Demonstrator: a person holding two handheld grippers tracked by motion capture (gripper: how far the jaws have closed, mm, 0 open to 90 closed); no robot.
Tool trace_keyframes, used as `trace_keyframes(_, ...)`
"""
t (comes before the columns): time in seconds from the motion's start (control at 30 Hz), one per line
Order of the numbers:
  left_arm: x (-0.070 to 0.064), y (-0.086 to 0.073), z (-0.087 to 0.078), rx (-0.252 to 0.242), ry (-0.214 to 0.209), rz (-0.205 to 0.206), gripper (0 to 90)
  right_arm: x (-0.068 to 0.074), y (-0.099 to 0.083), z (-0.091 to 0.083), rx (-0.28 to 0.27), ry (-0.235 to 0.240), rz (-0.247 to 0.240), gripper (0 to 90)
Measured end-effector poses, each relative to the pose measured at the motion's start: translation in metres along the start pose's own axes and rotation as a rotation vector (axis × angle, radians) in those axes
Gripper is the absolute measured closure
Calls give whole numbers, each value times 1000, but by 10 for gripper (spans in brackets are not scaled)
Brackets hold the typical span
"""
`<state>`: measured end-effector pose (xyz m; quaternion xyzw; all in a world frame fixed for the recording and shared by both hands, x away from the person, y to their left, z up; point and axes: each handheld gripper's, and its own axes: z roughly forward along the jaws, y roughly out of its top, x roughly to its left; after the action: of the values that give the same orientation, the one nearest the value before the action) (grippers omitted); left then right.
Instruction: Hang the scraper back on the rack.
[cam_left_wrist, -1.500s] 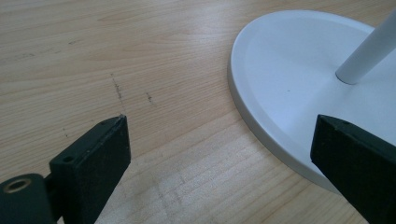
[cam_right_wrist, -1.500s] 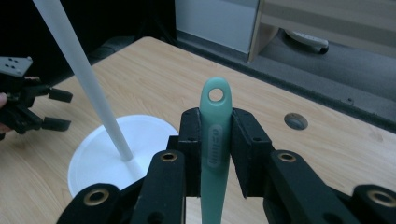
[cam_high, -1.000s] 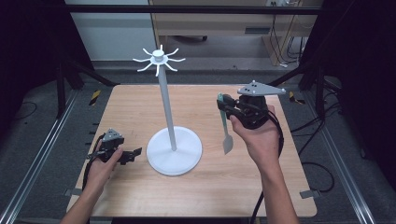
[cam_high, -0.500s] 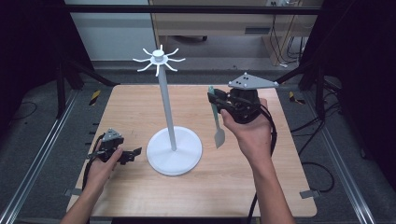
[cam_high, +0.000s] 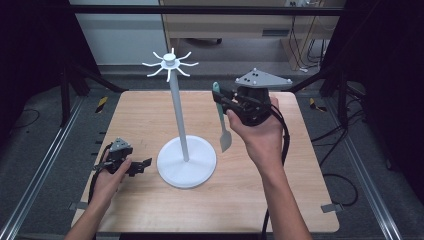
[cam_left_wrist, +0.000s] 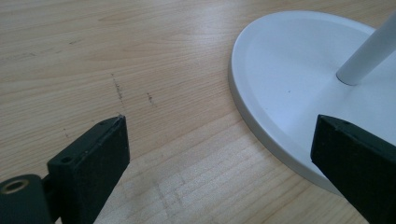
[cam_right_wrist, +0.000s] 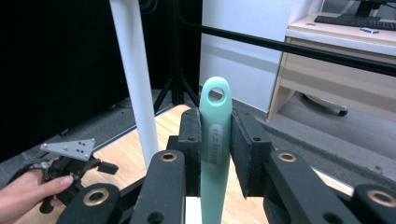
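Right now I have the right gripper raised above the table, its jaws closed on the handle of a pale green spatula. From the high view the spatula hangs nearly upright, blade down and clear of the wood, with its looped handle end sticking up past the jaws. It sits just to the right of the white stand, near the pole but apart from it. In the right gripper view I see the spatula pinched between the two black pads, the hole in its handle end above them, and the stand's pole rising to the left.

My left gripper rests low at the near left of the table, held in the left hand, pointing toward the stand's round base. In the left gripper view its jaws stand wide apart with nothing between them but bare wood, and the rim of the base lies just ahead on the right. The stand's top carries a ring of curved white hooks, all bare.
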<state>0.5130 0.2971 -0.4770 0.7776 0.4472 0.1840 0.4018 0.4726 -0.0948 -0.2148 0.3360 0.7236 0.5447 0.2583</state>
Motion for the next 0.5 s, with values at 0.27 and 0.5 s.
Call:
trace_keyframes(0.27,0,0,0,1,0,-1,42,8,9,0,-9,20,-9,747)
trace_keyframes(0.5,0,0,0,1,-1,-2,43,13,17,-2,-42,43,-12,747)
